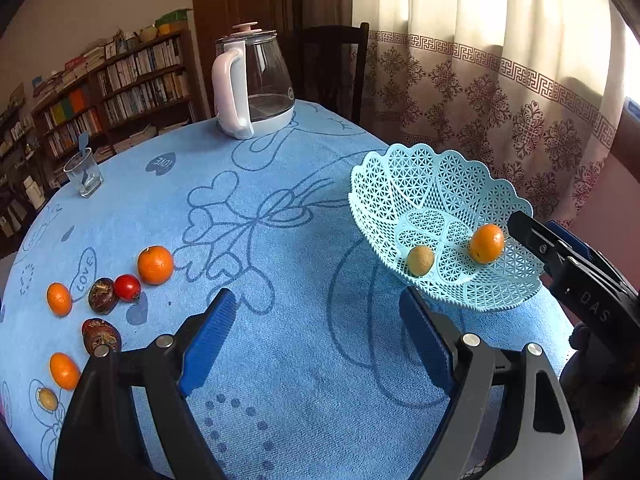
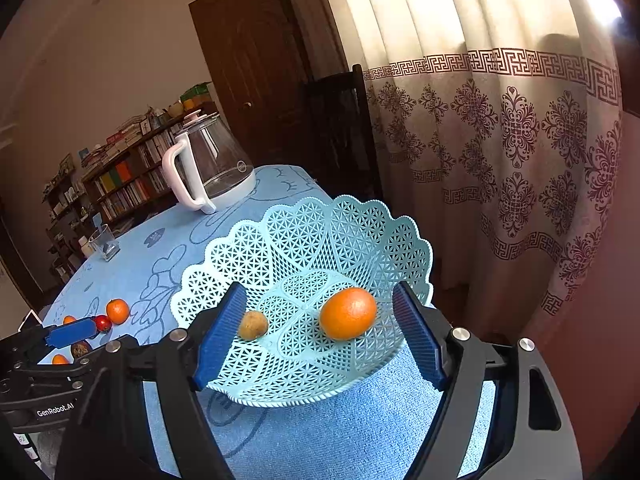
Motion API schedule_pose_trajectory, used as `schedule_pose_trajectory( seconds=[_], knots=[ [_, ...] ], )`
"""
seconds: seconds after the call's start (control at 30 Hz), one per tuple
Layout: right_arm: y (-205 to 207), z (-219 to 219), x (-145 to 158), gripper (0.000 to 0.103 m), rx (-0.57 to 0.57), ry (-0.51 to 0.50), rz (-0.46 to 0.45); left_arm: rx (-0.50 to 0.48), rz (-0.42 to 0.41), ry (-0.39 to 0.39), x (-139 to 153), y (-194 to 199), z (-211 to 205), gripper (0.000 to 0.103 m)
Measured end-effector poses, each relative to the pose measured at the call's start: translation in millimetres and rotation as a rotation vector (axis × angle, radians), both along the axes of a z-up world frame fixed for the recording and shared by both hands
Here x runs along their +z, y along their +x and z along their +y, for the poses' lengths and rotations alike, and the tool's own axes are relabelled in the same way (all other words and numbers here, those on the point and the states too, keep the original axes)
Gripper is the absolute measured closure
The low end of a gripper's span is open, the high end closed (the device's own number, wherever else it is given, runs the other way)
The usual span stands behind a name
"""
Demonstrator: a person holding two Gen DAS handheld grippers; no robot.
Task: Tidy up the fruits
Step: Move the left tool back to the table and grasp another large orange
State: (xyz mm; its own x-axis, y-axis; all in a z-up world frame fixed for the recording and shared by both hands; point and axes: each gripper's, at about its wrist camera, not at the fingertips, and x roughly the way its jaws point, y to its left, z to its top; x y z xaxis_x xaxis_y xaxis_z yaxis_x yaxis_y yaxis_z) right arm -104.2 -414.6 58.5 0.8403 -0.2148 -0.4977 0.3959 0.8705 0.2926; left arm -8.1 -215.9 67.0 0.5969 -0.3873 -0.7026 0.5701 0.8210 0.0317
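A light blue lattice basket [image 1: 400, 184] [image 2: 304, 232] holds an orange [image 1: 486, 243] [image 2: 347, 313] and a small brown fruit [image 1: 420, 260] [image 2: 253, 325]. On the blue tablecloth to the left lie several fruits: an orange [image 1: 155, 265], a red fruit [image 1: 127, 287], two dark brown fruits [image 1: 102, 295], small oranges [image 1: 59, 299] and a small brown fruit [image 1: 47, 398]. My left gripper [image 1: 318, 324] is open and empty above the cloth between the fruits and the basket. My right gripper [image 2: 320, 320] is open and empty over the basket's near rim.
A glass kettle with a white handle [image 1: 252, 88] stands at the table's far side. A small drinking glass [image 1: 84, 174] stands at the far left. A dark chair [image 1: 332, 68] and a patterned curtain [image 1: 500, 100] are behind the table. Bookshelves [image 1: 120, 92] line the left wall.
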Motion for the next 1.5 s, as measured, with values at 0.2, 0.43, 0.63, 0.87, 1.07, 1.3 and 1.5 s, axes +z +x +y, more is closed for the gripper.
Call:
schedule_pose_trajectory(
  seconds=[0.2,0.43,0.63,0.87,1.07,1.3,1.5],
  knots=[
    [0.5,10.0,1.9,0.026,0.022,-0.005,-0.004,0.046,-0.02,0.013,-1.2,-1.1,17.6,0.02],
    [3.2,26.8,4.4,0.026,0.064,-0.021,-0.003,0.104,-0.041,0.02,-1.7,-0.1,41.3,0.02],
    [7.2,40.3,2.8,0.026,0.097,-0.027,0.009,0.164,-0.033,0.002,-2.8,3.4,68.0,0.02],
    [10.9,61.6,0.3,0.026,0.148,-0.037,0.024,0.254,-0.02,-0.016,-6.1,8.2,106.9,0.02],
    [13.9,84.8,-2.0,0.026,0.194,-0.059,0.039,0.335,-0.017,-0.019,-9.2,14.2,142.9,0.02],
    [18.8,102.7,-4.8,0.026,0.233,-0.081,0.058,0.446,-0.017,-0.021,-13.5,23.5,189.4,0.02],
    [22.2,113.4,-7.1,0.025,0.252,-0.096,0.071,0.518,-0.018,-0.02,-20.5,32.7,220.3,0.02]
  ],
)
